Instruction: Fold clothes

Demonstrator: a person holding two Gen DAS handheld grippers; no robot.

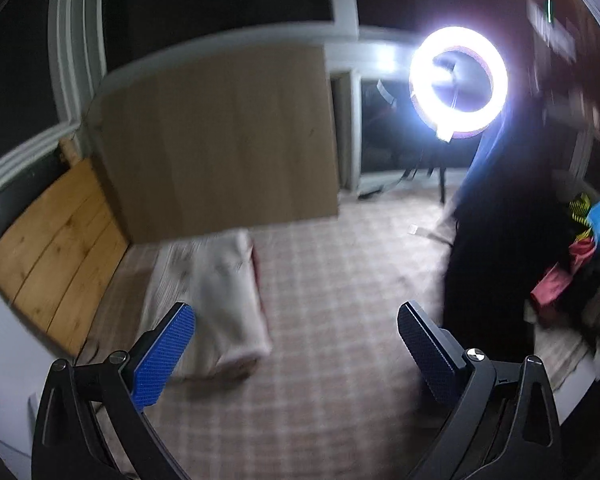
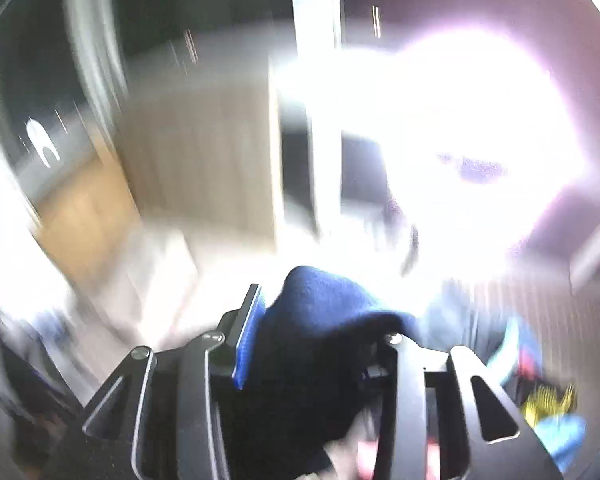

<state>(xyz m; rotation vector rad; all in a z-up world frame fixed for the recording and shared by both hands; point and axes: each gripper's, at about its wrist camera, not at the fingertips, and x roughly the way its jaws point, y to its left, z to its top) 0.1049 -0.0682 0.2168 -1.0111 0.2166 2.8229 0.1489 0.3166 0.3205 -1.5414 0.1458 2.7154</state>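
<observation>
My left gripper (image 1: 296, 344) is open and empty, held above a plaid-covered bed (image 1: 340, 280). A folded pale cloth (image 1: 216, 296) lies on the bed just beyond my left finger. A dark garment (image 1: 496, 240) hangs in the air at the right of the left wrist view. My right gripper (image 2: 320, 332) is shut on a dark blue garment (image 2: 324, 312), which bulges up between the fingers and covers the right one. The right wrist view is heavily motion-blurred.
A pile of coloured clothes (image 1: 580, 256) lies at the bed's right edge and shows in the right wrist view (image 2: 548, 408). A bright ring light (image 1: 458, 80) on a stand is behind the bed. Wooden boards (image 1: 220, 140) lean at the back left.
</observation>
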